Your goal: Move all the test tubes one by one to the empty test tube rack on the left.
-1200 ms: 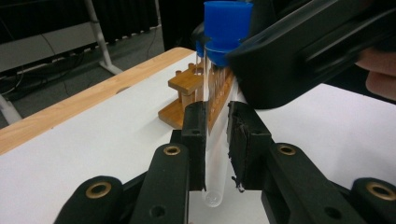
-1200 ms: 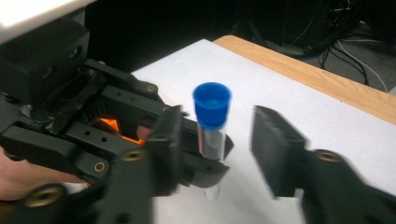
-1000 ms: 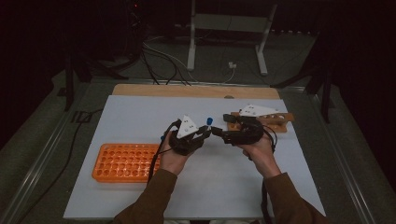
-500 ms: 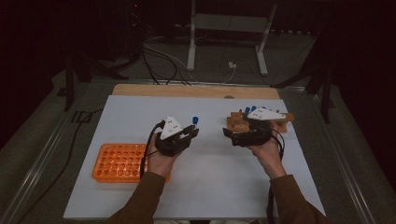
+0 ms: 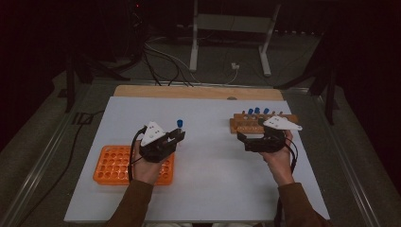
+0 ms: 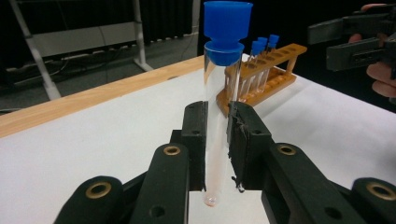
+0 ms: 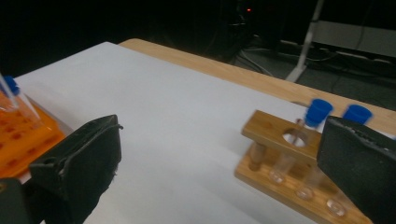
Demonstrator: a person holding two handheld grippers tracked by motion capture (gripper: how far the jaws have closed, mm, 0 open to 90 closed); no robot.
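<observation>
The left gripper (image 5: 176,137), clamped on a clear blue-capped test tube (image 6: 220,93) held upright, hangs just right of the orange plastic rack (image 5: 113,165) at lower left, while the right gripper (image 5: 246,139), jaws wide apart and empty, faces the wooden tube rack (image 5: 241,124).

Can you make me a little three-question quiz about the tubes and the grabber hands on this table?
1. True or false: the left gripper is shut on a test tube with a blue cap.
2. How many blue-capped tubes stand in the wooden rack in the high view? A) one B) three C) six
3. Fill in: the plastic rack by the person's left hand is coloured ____.

Key
1. True. Its pads press on the clear tube, which stands upright.
2. B, three.
3. Orange.

Extra: the right gripper has just been opening and stands open, with nothing held between its jaws.
</observation>
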